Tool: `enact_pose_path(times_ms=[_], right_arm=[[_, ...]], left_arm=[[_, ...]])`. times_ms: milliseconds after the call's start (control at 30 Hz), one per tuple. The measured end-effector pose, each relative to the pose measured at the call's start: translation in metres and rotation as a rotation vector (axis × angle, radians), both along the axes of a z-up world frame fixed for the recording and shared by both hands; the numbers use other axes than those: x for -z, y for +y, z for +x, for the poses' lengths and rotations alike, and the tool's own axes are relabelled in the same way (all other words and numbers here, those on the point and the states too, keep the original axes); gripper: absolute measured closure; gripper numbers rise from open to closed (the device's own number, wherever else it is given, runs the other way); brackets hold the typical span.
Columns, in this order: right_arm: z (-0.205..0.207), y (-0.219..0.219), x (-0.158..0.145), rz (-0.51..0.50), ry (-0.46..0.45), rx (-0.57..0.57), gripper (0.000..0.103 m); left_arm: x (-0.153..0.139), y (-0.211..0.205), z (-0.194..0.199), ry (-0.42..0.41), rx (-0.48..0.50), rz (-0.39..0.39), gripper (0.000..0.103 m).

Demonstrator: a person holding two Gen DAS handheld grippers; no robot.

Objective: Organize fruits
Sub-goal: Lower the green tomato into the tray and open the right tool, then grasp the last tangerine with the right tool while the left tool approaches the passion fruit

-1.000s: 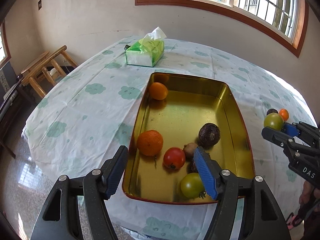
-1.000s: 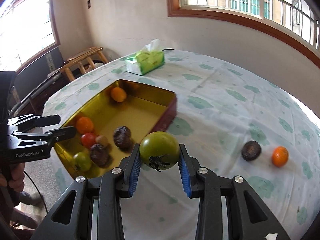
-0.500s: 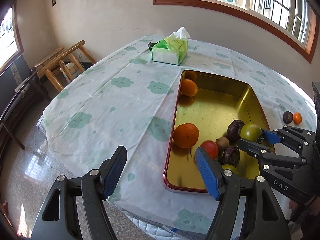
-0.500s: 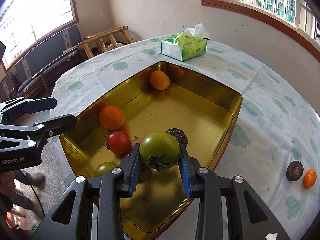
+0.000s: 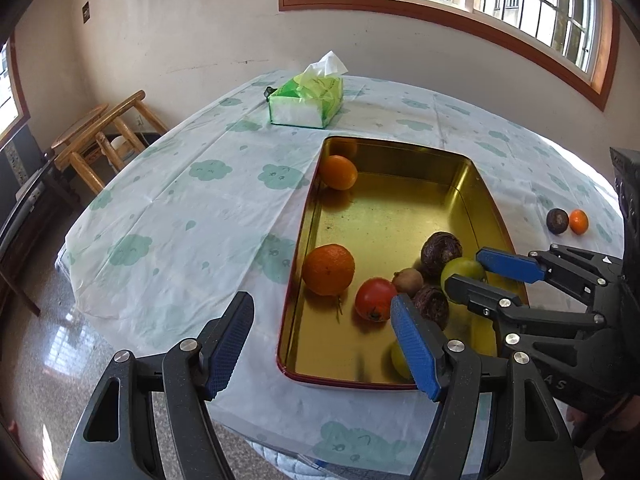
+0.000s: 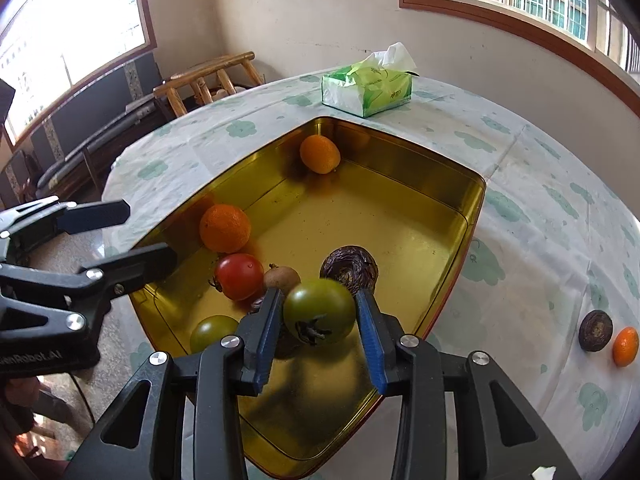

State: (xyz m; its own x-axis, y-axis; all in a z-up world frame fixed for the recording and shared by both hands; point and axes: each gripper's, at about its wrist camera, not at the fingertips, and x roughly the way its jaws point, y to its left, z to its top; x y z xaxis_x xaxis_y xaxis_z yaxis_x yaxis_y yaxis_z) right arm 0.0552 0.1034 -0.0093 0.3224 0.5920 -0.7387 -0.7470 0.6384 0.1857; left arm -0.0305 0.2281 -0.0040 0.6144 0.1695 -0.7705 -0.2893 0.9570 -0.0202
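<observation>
One green tomato (image 6: 319, 311) pinched in right gripper (image 6: 316, 320) over gold tin tray (image 6: 420, 240), mid-placement; left gripper (image 5: 320, 344) spread, idle. Next: lower, release beside passion fruit (image 6: 349, 269).

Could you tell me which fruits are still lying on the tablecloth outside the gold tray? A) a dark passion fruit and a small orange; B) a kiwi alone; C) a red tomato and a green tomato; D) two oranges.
A: the right wrist view shows a dark passion fruit and a small orange side by side on the cloth, well clear of the tray.
</observation>
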Motion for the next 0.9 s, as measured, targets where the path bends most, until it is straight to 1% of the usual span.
enact_pose_path(times_ms=[33,67,167,267,433,567,667,733,767,800,833,900], right_arm=[[0.001,-0.008,-0.005,0.041,0.014,0.005,0.064],[0.003,-0.016,-0.009,0.056,0.009,0.025,0.064],[0.009,-0.047,-0.020,0.054,-0.042,0.094,0.063],[0.027,-0.088,-0.020,0.038,-0.047,0.192,0.063],[0.059,-0.164,-0.008,-0.045,-0.071,0.393,0.063],[0.081,-0.212,0.008,-0.113,-0.066,0.509,0.063],[0.100,-0.233,0.022,-0.138,-0.045,0.558,0.063],[0.110,-0.241,0.031,-0.158,-0.037,0.572,0.062],[0.116,-0.242,0.034,-0.158,-0.035,0.574,0.061],[0.120,-0.244,0.036,-0.165,-0.036,0.582,0.057],[0.125,-0.245,0.039,-0.166,-0.030,0.580,0.055],[0.135,-0.245,0.043,-0.159,-0.027,0.575,0.054]], left_arm=[[-0.001,-0.004,0.001,-0.003,0.010,0.002,0.032],[-0.001,-0.008,0.003,-0.002,0.020,0.002,0.032],[-0.003,-0.024,0.010,-0.001,0.060,-0.002,0.032],[-0.006,-0.045,0.021,-0.004,0.117,-0.009,0.032],[-0.007,-0.088,0.044,0.008,0.228,-0.040,0.032],[-0.009,-0.124,0.063,0.000,0.306,-0.053,0.032],[-0.008,-0.150,0.081,-0.005,0.342,-0.038,0.032],[-0.006,-0.163,0.093,-0.001,0.356,-0.051,0.032],[-0.005,-0.169,0.099,0.005,0.358,-0.058,0.032],[-0.003,-0.175,0.104,0.009,0.366,-0.066,0.032],[-0.001,-0.182,0.109,0.014,0.376,-0.073,0.032],[0.003,-0.194,0.117,0.019,0.387,-0.069,0.032]])
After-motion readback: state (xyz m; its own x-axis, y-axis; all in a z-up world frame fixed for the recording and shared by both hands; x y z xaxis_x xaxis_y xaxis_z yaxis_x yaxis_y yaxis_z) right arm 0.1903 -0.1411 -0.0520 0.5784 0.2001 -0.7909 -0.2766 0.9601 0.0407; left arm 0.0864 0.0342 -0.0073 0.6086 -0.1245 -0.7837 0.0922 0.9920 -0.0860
